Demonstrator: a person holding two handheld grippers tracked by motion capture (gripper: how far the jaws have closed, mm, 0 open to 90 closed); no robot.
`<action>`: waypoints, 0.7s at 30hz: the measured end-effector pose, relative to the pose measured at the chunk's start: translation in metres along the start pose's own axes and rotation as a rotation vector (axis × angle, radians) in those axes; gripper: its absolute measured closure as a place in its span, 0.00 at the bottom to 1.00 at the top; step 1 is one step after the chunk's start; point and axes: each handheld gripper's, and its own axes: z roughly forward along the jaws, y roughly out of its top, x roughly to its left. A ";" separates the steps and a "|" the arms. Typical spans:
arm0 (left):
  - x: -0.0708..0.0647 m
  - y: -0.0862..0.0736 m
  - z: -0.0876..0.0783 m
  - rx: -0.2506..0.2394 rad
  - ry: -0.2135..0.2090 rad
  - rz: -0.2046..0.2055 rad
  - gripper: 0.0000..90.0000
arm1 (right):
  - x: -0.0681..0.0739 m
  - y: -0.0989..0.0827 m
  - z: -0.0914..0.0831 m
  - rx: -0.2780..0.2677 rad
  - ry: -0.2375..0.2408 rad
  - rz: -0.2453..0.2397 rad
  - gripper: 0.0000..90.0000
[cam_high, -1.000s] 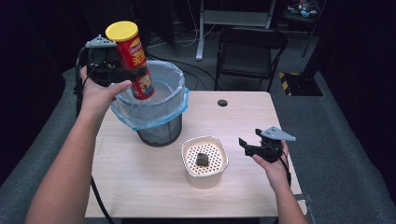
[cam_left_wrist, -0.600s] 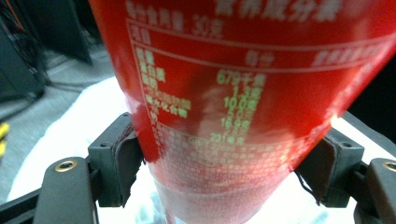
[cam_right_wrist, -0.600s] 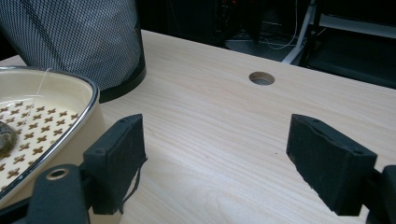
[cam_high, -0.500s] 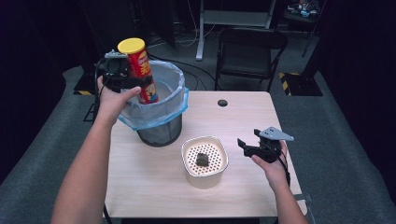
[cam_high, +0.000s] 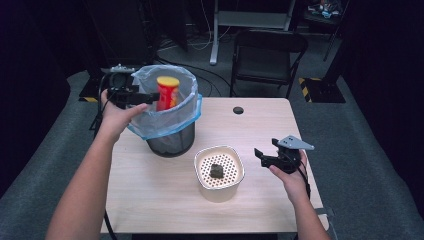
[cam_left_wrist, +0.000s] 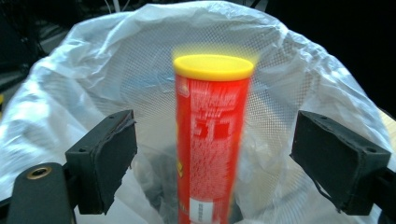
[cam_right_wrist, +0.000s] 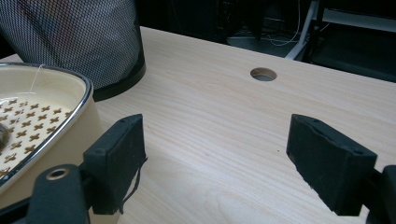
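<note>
A red chip can with a yellow lid stands upright inside the black mesh bin, which is lined with a clear bag. My left gripper is at the bin's left rim. Its jaws have just been opening, and the can, blurred, sits between the pads with a gap on each side. My right gripper hovers open over the table, right of a white perforated bowl holding a dark lump. Nothing is between its pads.
The bin and bowl stand on a light wooden table with a round cable hole near the back. A black folding chair stands behind the table. The bowl's rim lies just left of my right gripper.
The left gripper came down to the bin's rim with the can and opened. The can now sits lower, inside the bag. The right gripper has not moved.
</note>
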 end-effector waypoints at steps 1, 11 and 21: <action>0.000 -0.002 -0.005 -0.009 -0.007 0.007 0.17 | 0.000 0.000 0.000 0.001 -0.002 -0.001 0.21; -0.018 -0.036 -0.053 -0.048 -0.088 0.085 0.33 | 0.003 0.003 -0.002 -0.006 -0.008 -0.001 0.21; -0.023 -0.088 -0.062 -0.040 -0.141 0.092 0.40 | 0.002 -0.001 0.000 0.007 -0.008 0.001 0.21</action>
